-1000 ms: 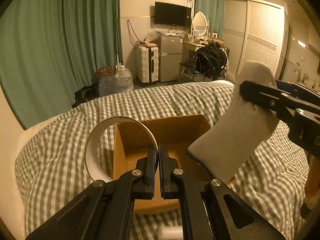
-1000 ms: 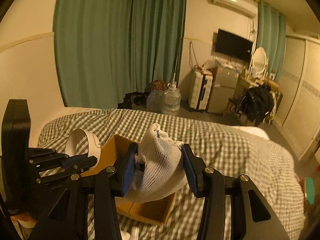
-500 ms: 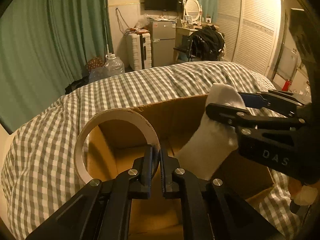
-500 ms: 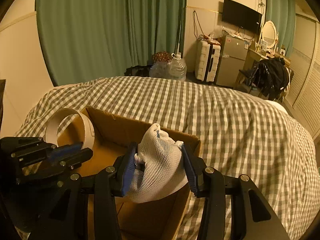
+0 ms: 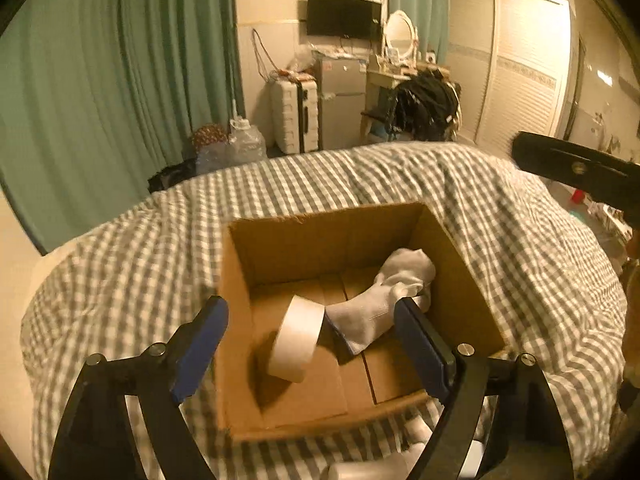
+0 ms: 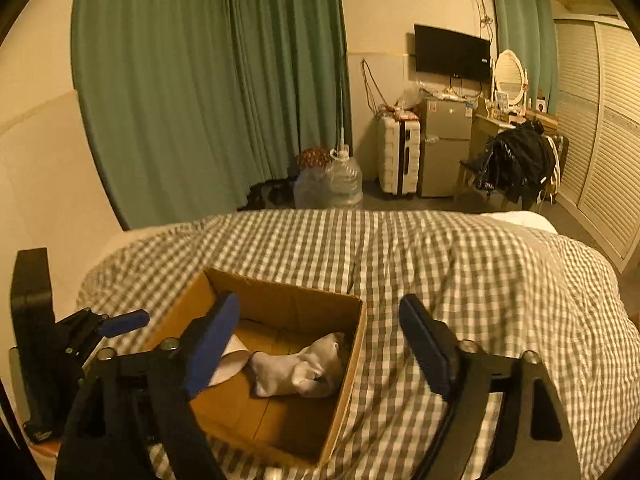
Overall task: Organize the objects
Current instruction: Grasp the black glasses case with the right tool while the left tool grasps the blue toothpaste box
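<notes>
The open box (image 5: 452, 264) sits on the checked bed (image 5: 140, 264), with bare blanket all round its four rims and free space above its mouth. Inside, the tape roll (image 5: 298, 338) stands tilted on edge toward the left part of the floor, and the sock (image 5: 380, 300) lies crumpled from the middle to the right wall; the two look to touch or nearly so. The left gripper (image 5: 310, 336) hangs over the near rim, aimed down into the box, its jaws spread wide and empty, the blue pads straddling roll and sock in the picture. The right gripper (image 6: 320, 336) is above the box's right wall, likewise spread wide with nothing between its fingers. The left view shows the whole floor of the box and the roll entire; the right view hides most of the roll behind its own left finger but shows the left gripper from the side at the box's left edge.
</notes>
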`<state>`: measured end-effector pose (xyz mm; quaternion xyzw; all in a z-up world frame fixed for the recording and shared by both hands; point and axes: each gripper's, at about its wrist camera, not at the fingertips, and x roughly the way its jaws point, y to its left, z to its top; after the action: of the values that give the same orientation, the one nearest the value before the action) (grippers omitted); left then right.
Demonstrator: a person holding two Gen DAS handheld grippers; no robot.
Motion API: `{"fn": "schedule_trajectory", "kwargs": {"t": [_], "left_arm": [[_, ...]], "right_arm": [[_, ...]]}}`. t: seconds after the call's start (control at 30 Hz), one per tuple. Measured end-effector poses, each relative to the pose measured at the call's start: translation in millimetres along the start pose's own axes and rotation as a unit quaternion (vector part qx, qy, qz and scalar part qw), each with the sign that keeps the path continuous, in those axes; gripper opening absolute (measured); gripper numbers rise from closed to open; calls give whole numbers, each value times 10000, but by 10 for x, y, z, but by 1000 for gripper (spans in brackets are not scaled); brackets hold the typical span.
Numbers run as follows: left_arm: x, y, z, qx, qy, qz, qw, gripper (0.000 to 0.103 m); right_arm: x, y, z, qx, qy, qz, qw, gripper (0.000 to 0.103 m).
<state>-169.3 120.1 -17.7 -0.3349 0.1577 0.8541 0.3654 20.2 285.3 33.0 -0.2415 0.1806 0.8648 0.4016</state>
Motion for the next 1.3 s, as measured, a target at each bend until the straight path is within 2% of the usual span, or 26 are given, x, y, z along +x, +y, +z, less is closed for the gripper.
{"fn": "schedule_trajectory", "kwargs": {"t": [0.1, 0.23, 0.4, 0.57, 0.77, 0.87, 1.07, 1.3], "left_arm": [[-288, 45, 11, -95, -172, 172, 9997, 97], [-634, 43, -7, -87, -421, 457, 9980, 98], [-956, 52, -205, -267, -482, 745, 9957, 100], [-1130, 53, -600, -342, -424, 1046, 9930, 100], [-991, -37, -1085, -470, -236, 1153, 9919, 100], [-857, -136, -1305, -420, -36, 1080, 9933, 100], [-656, -301, -1618, -213, 389, 802, 9958, 100], [-604, -434, -1810, 115, 629, 407, 9971, 100]], "right_arm": [[-307, 42, 16, -54, -121, -36, 9999, 91], [-648, 153, -2, -187, -176, 20, 9997, 92], [-1006, 244, -170, -268, -205, -9, 9994, 93], [-1214, 363, -580, -488, 88, -7, 9988, 93], [-1139, 422, -1170, -527, 622, -80, 9966, 93], [-1047, 412, -1438, -542, 837, -106, 9950, 93], [-815, 430, -1755, -594, 1273, -187, 9899, 93], [-664, 485, -2032, -624, 1795, 95, 9817, 93]]}}
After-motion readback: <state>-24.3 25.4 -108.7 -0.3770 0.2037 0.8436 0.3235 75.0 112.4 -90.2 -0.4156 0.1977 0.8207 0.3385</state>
